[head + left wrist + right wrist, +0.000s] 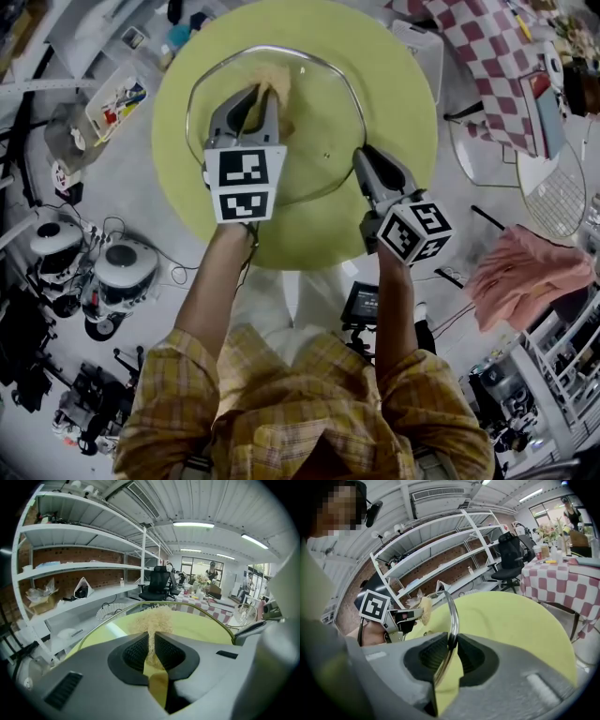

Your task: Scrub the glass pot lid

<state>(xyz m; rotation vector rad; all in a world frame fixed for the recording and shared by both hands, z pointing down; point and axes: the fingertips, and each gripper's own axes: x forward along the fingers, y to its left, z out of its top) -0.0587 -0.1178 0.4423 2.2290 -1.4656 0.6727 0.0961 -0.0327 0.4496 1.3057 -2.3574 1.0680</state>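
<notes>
R gripper [452, 645] had its jaws clamped on the metal rim of the glass pot lid [317, 131], holding it tilted over the yellow-green counter [398, 103]. We couldn't tell if the far edge touched down. L gripper [151, 641] had its jaws pinched tight on a tan fibre scrubber [152, 619], tuft apparently on the glass near the far rim. To scrub well, we judged: R grip firm so the lid wouldn't swing, L strokes short w/ steady pressure across the glass & along the rim, never hard enough to twist the rim free.
</notes>
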